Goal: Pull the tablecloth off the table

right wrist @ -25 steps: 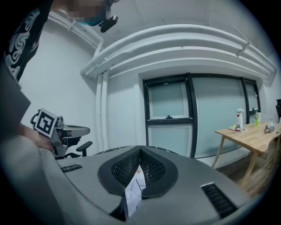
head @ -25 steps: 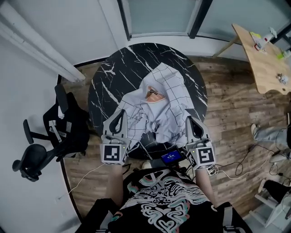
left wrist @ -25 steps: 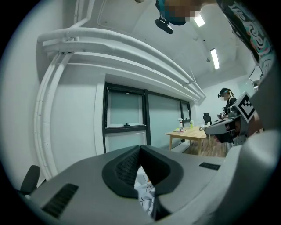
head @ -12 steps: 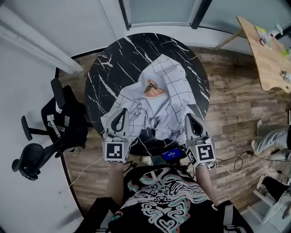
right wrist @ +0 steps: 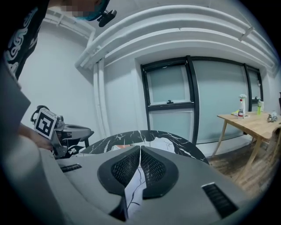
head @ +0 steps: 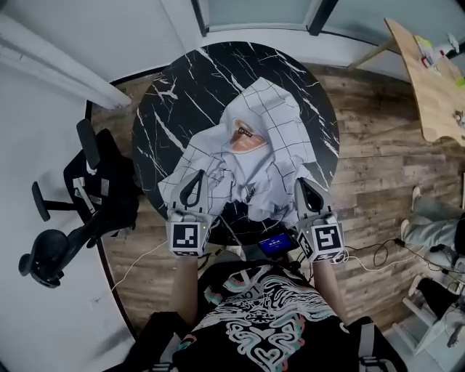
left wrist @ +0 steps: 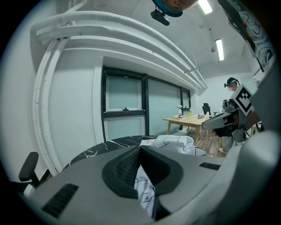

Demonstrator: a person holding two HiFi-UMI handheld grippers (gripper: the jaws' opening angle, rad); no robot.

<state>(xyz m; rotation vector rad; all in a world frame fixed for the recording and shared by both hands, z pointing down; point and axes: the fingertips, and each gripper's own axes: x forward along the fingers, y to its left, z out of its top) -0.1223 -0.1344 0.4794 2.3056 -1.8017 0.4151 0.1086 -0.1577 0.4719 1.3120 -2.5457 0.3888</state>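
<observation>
Wood-plank flooring surrounds a round black marble-topped table. On it a white grid-lined tablecloth lies bunched in a heap from the middle to the near edge. The left gripper has its jaws clamped on the cloth's near-left corner, and the right gripper is clamped on the near-right corner.

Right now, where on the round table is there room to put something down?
The bare table shows along the far edge by the window and down the left side near the office chair. The middle and near edge are crowded: the bunched tablecloth lies there, pinched by the left gripper and right gripper.
</observation>
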